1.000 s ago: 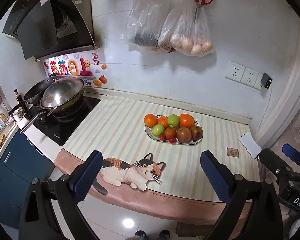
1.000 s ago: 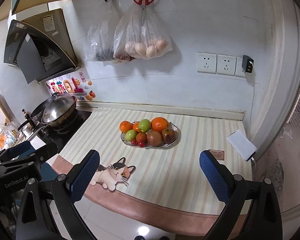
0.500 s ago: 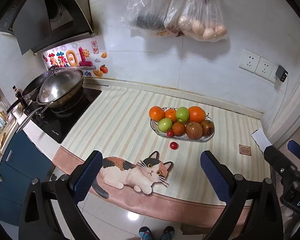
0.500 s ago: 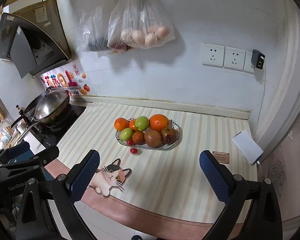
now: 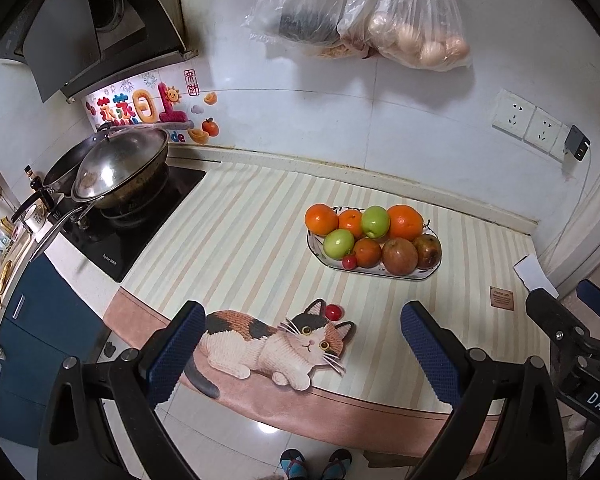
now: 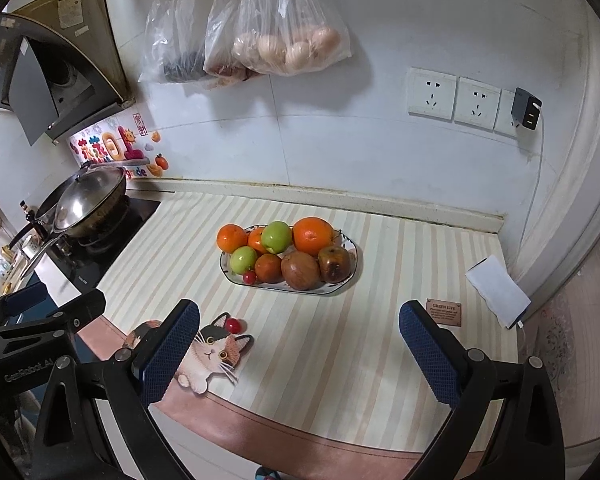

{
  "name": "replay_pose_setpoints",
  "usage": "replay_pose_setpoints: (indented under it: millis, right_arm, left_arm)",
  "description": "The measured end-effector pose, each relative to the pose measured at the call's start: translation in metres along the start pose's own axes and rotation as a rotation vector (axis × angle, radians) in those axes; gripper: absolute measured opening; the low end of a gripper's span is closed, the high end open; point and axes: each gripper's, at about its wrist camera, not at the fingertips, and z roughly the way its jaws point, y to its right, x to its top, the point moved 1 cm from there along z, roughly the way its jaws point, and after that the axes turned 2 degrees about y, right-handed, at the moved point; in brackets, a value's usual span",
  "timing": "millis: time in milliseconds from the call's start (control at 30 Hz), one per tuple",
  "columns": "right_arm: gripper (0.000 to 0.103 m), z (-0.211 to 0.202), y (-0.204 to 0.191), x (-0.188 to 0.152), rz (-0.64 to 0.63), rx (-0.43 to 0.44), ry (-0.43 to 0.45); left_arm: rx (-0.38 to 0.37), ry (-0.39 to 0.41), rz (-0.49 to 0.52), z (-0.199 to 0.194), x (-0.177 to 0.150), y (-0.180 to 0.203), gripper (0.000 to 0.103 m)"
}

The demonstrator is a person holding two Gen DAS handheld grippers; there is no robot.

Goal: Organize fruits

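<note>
A white oval plate (image 5: 430,274) (image 6: 342,286) on the striped counter mat holds oranges, green apples, brown fruits and a red cherry tomato. A second cherry tomato (image 5: 333,312) (image 6: 233,324) lies loose on the mat, on the printed cat's head, nearer the front edge than the plate. My left gripper (image 5: 300,354) is open and empty, held off the counter's front edge. My right gripper (image 6: 300,354) is open and empty too, to the right of the left one. Each gripper shows at the edge of the other's view.
A lidded wok (image 5: 120,168) stands on the black hob (image 5: 128,232) at the left. Plastic bags (image 5: 412,24) hang on the wall above. A white card (image 6: 498,290) and a small brown label (image 6: 444,312) lie at the mat's right. Wall sockets (image 6: 454,96) are at the back right.
One cherry tomato has left the plate and rolled forward across the mat onto the cat print. Both grippers have moved closer to the counter and stayed open.
</note>
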Motion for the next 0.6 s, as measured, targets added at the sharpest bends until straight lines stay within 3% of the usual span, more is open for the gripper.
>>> replay_pose_setpoints:
  millis: [600]
  right_arm:
    - [0.102, 0.0051, -0.0033, 0.0010, 0.003, -0.003, -0.002]
  left_arm:
    - [-0.010, -0.002, -0.005, 0.0018, -0.0043, -0.0037, 0.100]
